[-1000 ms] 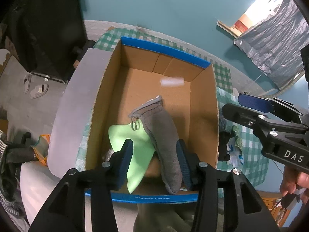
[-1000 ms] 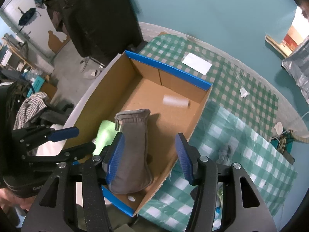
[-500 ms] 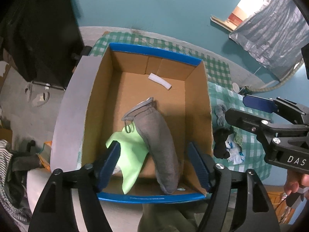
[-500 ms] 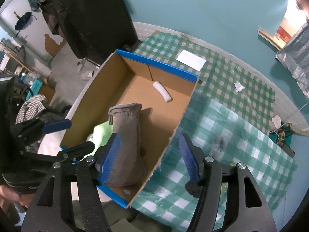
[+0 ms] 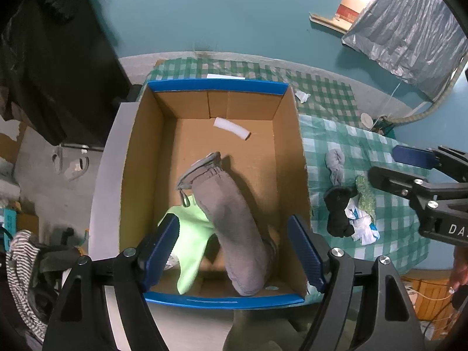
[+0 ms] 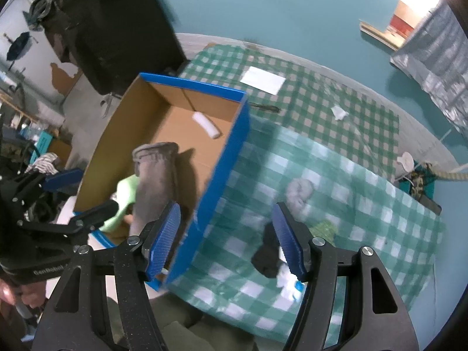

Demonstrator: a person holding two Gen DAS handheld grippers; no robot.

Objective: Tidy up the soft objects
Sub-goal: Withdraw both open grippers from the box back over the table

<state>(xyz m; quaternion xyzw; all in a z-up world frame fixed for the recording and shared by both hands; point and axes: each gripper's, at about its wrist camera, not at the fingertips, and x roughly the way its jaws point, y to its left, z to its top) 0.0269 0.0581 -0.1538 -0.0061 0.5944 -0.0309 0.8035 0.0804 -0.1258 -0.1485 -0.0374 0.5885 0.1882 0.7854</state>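
Note:
A cardboard box (image 5: pixel 292 158) with blue rims holds a grey sock (image 5: pixel 231 216), a light green cloth (image 5: pixel 193 234) and a small white roll (image 5: pixel 232 128). My left gripper (image 5: pixel 234 251) is open and empty above the box's near end. My right gripper (image 6: pixel 228 239) is open and empty over the box's right wall (image 6: pixel 222 169) and the checked cloth. On the cloth lie a grey bundle (image 5: pixel 336 163), a black sock (image 5: pixel 337 213), a green speckled piece (image 5: pixel 365 196) and a white-blue piece (image 5: pixel 362 228). The black sock (image 6: pixel 264 254) sits near the right finger.
The green checked tablecloth (image 6: pixel 336 122) covers the table, with a white paper (image 6: pixel 263 80) and scraps at the back. A dark chair (image 6: pixel 117 29) stands behind the box. Clutter sits on the floor at the left.
Both grippers have opened wider and risen. The right gripper has swung right, from over the box to over the cloth. The grey sock lies in the box, released.

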